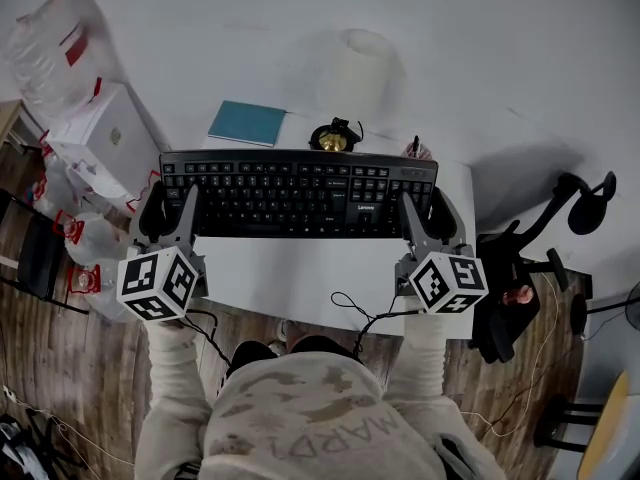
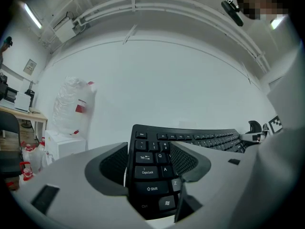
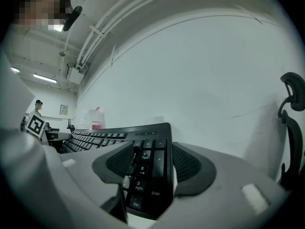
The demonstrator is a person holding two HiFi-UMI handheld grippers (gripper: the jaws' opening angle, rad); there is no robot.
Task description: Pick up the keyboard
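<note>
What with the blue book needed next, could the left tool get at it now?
Probably not yet: the left tool is clamped on the keyboard's left end, and the keyboard stretches across in front of the blue book. Once freed, nothing else seems to block it.

Teal book [image 1: 246,123] lying flat at back of white surface [image 1: 300,278]. Small black-and-gold object [image 1: 333,136] sitting just beside it. Clear plastic bag [image 1: 55,53] resting above white box [image 1: 105,138], left. Black office chair [image 1: 530,268] standing on wooden floor [image 1: 60,368], right.
</note>
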